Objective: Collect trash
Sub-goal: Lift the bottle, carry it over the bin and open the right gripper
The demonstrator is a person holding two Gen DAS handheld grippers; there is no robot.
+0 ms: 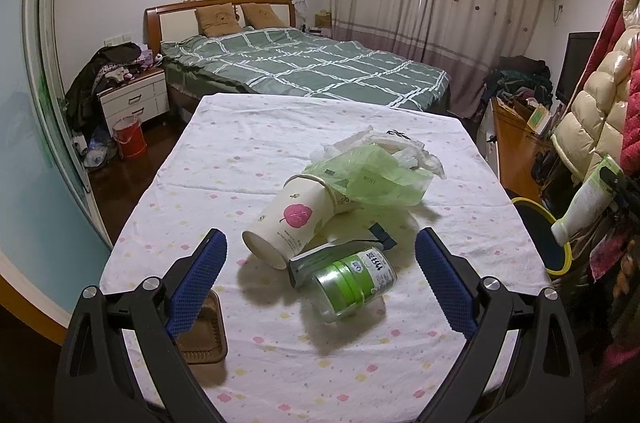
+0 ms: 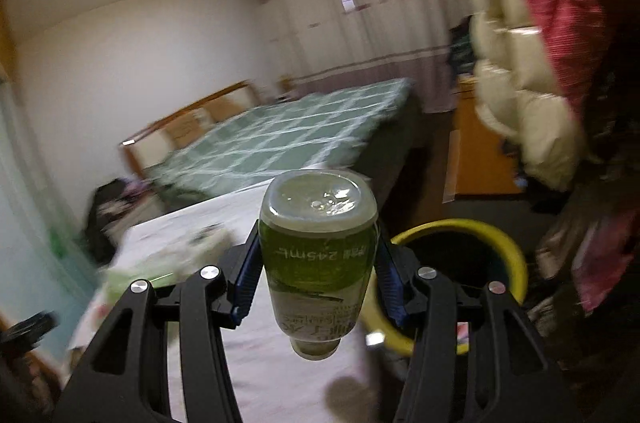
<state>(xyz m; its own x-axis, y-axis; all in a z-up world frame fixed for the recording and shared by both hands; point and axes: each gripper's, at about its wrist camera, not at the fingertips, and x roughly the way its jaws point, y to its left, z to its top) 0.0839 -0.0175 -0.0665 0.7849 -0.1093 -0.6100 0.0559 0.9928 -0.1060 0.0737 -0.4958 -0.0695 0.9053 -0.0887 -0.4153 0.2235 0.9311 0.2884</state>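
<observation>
Right wrist view, nearest: the right gripper (image 2: 318, 259) pinches a green-labelled bottle (image 2: 318, 263), its blue pads pressed against the two sides of the body. The bottle's long axis runs along the fingers, base pointing away from the camera and neck hanging toward it. Just beyond and to the right of the bottle, lower down, stands the yellow-rimmed bin (image 2: 516, 255) with its dark mouth open upward; the bottle is beside that mouth, not yet over it. The release therefore appears to call for a short carry to the right, with the bottle kept lengthwise so that it drops clear of the rim.

Left wrist view, nearest: the left gripper (image 1: 320, 279) hangs over the cloth-covered table (image 1: 240, 151) with its jaws spread wide and nothing between them. A brown tray (image 1: 208, 335) lies under its left finger. Directly ahead, between the fingertips, lies a clear jar (image 1: 352, 283) with a green label, on its side, touching a grey carton (image 1: 320, 257). Behind them a paper cup (image 1: 288, 223) lies tipped, its long axis slanting from near left to far right. Farther still sit a green plastic bag (image 1: 368, 179) and crumpled white wrapping (image 1: 400, 147). At the far right edge the held bottle (image 1: 584, 203) shows above the bin (image 1: 540, 239). The left hand is the nearer one to the remaining table litter.
</observation>
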